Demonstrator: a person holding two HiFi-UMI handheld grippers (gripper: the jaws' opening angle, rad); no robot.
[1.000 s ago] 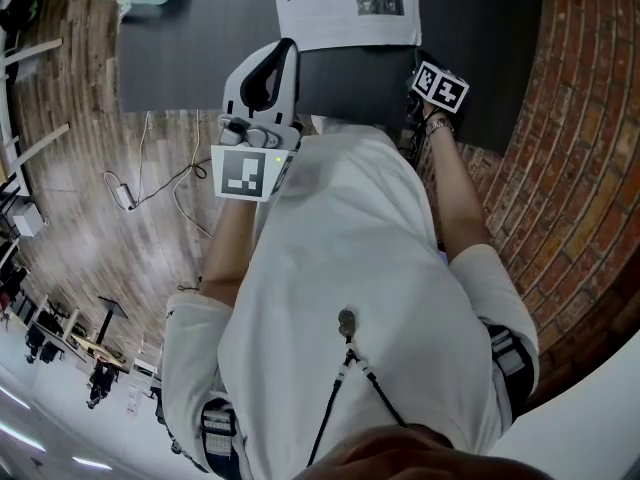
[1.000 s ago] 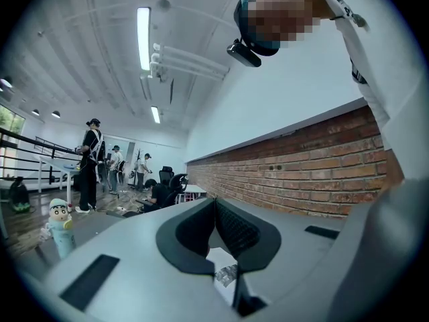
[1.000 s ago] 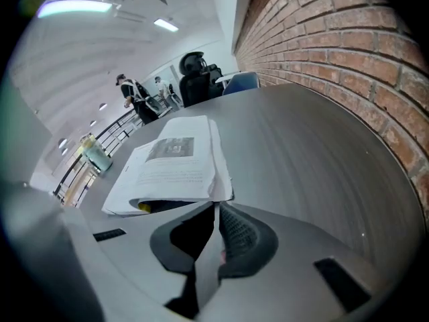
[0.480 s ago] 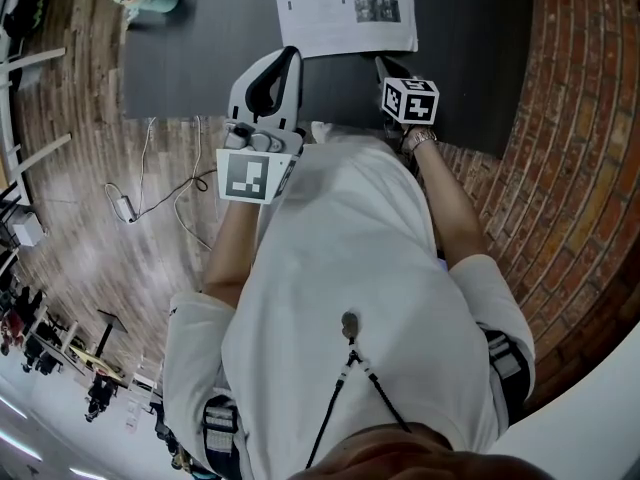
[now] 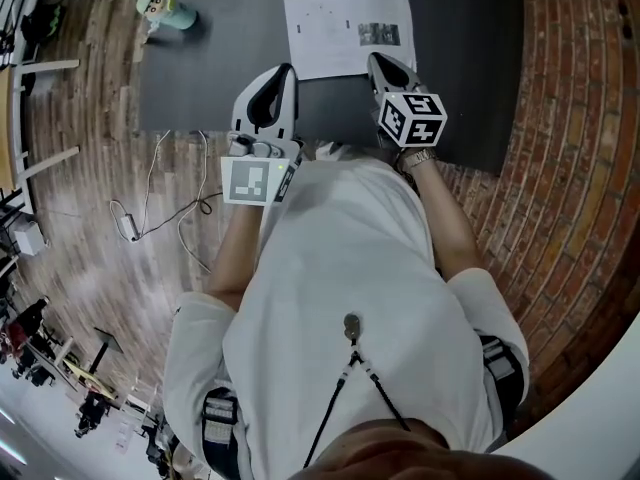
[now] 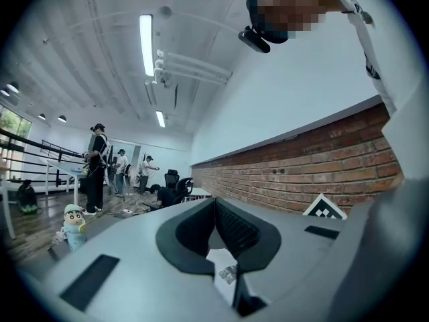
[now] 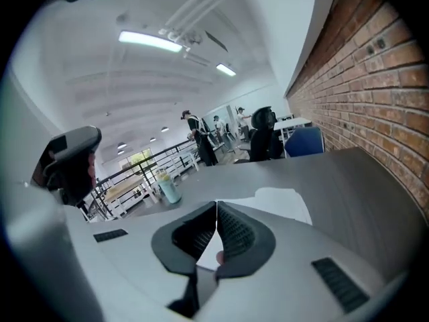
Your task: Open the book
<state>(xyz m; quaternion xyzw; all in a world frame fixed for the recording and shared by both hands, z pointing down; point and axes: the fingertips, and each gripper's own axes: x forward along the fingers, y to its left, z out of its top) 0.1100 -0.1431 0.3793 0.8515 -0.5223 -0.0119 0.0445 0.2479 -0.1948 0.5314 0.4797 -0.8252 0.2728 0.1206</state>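
Observation:
The book (image 5: 345, 30) lies on the dark table (image 5: 230, 48) with a white printed page facing up. It also shows in the right gripper view as the book (image 7: 285, 203). My right gripper (image 5: 375, 60) is shut, and its tips hang just over the book's near right corner. In its own view the right gripper (image 7: 216, 205) has its pads pressed together with nothing seen between them. My left gripper (image 5: 287, 68) is shut too and points level over the table's near edge, left of the book. The left gripper (image 6: 214, 203) holds nothing.
A small toy figure (image 5: 165, 6) stands at the table's far left corner and shows as the toy figure (image 6: 72, 221) in the left gripper view. A brick wall (image 5: 570, 118) runs along the right. Cables (image 5: 150, 193) lie on the wooden floor. People stand far off in the room.
My right gripper has come up from beside the table's right edge and moved left to the book's near right corner. The left gripper has shifted only slightly.

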